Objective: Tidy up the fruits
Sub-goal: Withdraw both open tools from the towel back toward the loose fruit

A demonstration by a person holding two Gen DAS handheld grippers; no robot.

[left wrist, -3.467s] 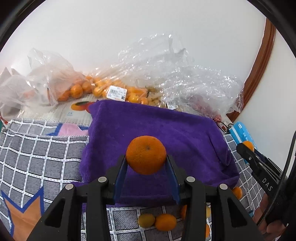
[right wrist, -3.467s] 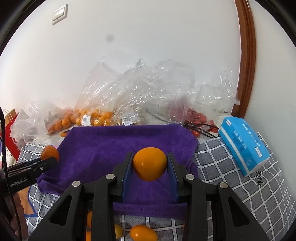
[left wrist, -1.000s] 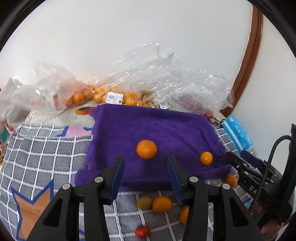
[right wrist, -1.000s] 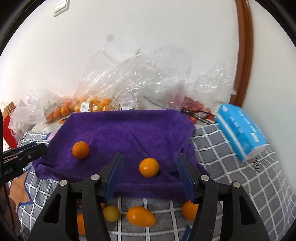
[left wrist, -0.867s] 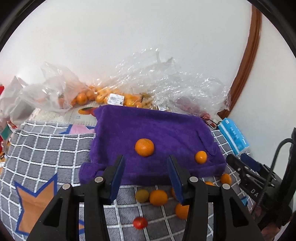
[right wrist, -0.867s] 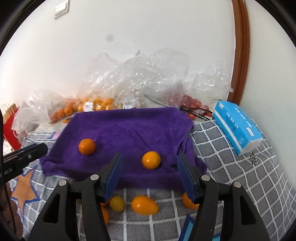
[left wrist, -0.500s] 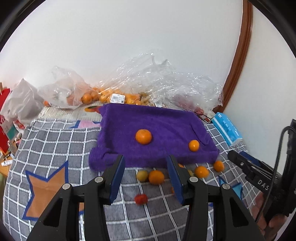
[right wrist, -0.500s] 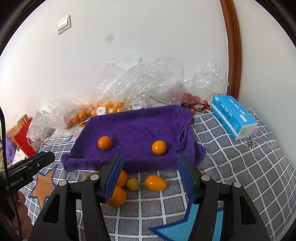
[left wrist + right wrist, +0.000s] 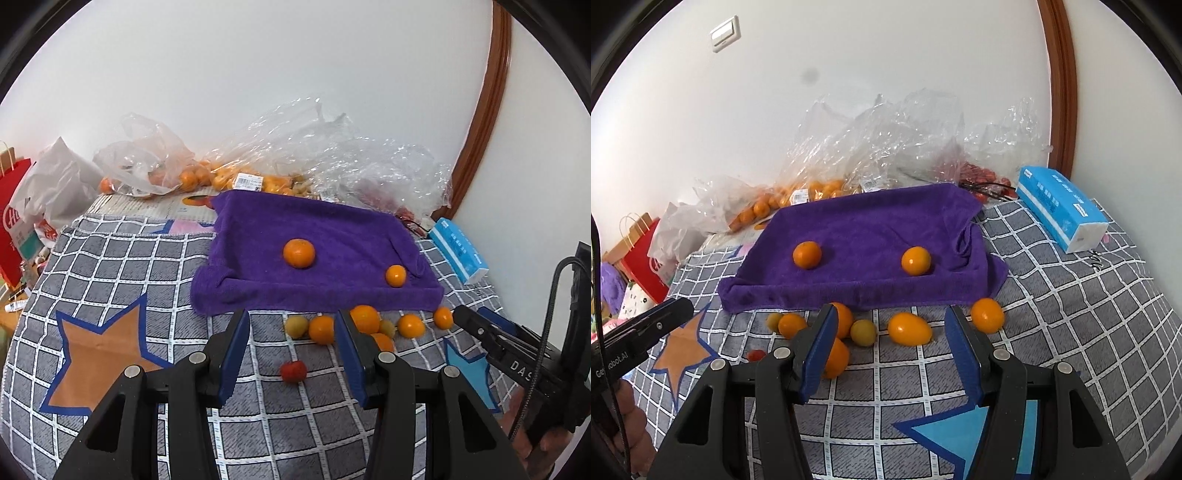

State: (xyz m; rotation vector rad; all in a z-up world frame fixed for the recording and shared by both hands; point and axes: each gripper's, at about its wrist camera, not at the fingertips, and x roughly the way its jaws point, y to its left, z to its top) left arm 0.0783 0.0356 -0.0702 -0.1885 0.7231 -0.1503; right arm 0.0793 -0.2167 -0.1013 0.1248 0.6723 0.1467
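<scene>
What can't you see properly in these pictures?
- Fruit in the plastic bags: both views, crinkled film blurs it; no count possible.
- Orange fruit behind the right gripper: right view, a finger covers part.
- Orange behind the left gripper: left view, partly covered.
- Red bag: left view, cut off by the edge.

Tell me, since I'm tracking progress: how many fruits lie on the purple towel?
2. One orange lies on the purple towel toward its left, another orange toward its right; none looks hidden.
</scene>
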